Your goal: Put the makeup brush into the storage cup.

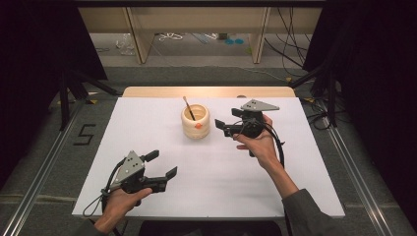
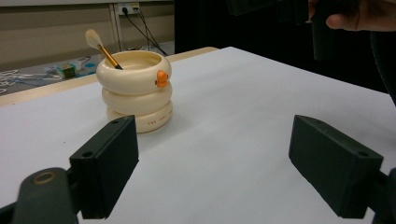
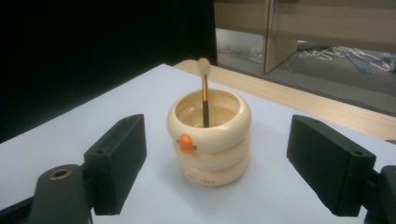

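Note:
A cream holder (image 1: 195, 121) of three stacked rings with a small orange beak stands upright on the white table (image 1: 147, 132), toward the back middle. A brush (image 1: 188, 107) with a pale tip leans inside it. My right gripper (image 1: 228, 120) is open just right of the holder, its jaws pointing at it with nothing between them; in the right gripper view the holder (image 3: 210, 140) and brush (image 3: 204, 95) sit centred ahead. My left gripper (image 1: 162, 164) is open near the front left, well short of the holder (image 2: 136, 91), whose brush (image 2: 103, 49) leans to the left.
The white sheet covers a wooden tabletop (image 1: 206, 91) whose back edge shows. Black stands (image 1: 66, 93) flank the table on both sides. Wooden furniture legs (image 1: 138, 34) and loose cables (image 1: 290, 44) lie on the floor beyond.

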The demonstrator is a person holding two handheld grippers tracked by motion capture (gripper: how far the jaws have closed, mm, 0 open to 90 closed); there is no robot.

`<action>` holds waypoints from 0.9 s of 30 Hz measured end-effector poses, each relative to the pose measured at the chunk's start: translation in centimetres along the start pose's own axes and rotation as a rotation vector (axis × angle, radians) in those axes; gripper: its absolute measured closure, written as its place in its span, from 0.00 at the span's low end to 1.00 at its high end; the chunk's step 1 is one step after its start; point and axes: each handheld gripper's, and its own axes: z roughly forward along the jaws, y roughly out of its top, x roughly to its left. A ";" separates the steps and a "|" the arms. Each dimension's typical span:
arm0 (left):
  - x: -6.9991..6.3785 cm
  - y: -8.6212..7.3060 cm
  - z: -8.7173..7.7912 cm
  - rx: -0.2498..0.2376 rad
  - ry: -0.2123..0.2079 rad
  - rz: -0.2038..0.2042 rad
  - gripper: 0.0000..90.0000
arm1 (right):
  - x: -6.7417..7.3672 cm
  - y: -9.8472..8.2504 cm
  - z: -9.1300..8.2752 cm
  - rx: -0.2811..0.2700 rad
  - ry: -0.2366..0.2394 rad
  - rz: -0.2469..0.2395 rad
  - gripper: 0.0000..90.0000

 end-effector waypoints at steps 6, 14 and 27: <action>0.0 0.0 0.0 -0.003 -0.001 -0.001 0.17 | 0.5 -0.2 -0.8 -0.029 0.002 -0.007 0.23; 0.0 0.0 0.0 0.000 0.000 -0.001 0.17 | 0.9 -0.7 -1.8 -0.033 -0.003 -0.011 0.22; 0.0 0.0 0.0 -0.003 0.000 -0.002 0.17 | 1.0 -1.5 -2.8 -0.047 -0.010 -0.002 0.19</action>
